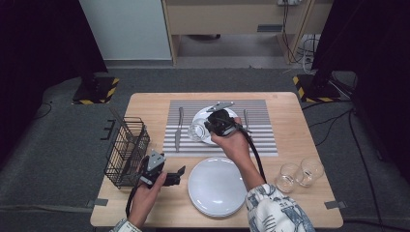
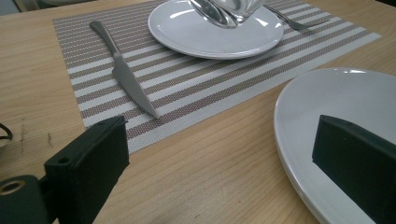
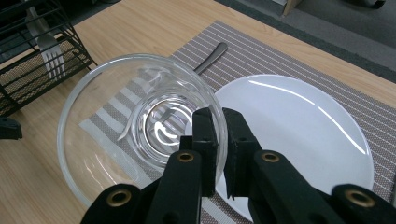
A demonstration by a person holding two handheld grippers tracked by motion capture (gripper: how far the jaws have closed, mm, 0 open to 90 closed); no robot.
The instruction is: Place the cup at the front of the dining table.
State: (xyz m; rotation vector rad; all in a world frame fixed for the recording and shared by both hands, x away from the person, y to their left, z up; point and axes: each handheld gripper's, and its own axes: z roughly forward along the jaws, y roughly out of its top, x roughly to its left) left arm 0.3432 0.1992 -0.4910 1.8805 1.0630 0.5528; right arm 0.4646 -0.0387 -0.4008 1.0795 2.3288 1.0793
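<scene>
My right gripper (image 1: 213, 126) (image 3: 222, 119) is shut on the rim of a clear drinking glass (image 1: 197, 130) (image 3: 135, 116), one jaw inside and one outside. The glass hangs tilted over the left edge of the white plate (image 1: 205, 116) (image 3: 299, 126) on the striped placemat (image 1: 217, 147). In the left gripper view the glass (image 2: 224, 11) hovers just above that plate (image 2: 210, 39). My left gripper (image 1: 176, 176) (image 2: 224, 163) rests low at the table's front left, open and with nothing between its jaws, beside a stack of white plates (image 1: 216, 186) (image 2: 336, 107).
A knife (image 1: 179, 128) (image 2: 123, 74) lies left of the far plate and a fork (image 1: 245, 121) (image 2: 299, 21) right of it. A black wire basket (image 1: 126, 152) (image 3: 28, 60) holding cutlery stands at the left edge. Two more glasses (image 1: 299, 174) stand at the front right.
</scene>
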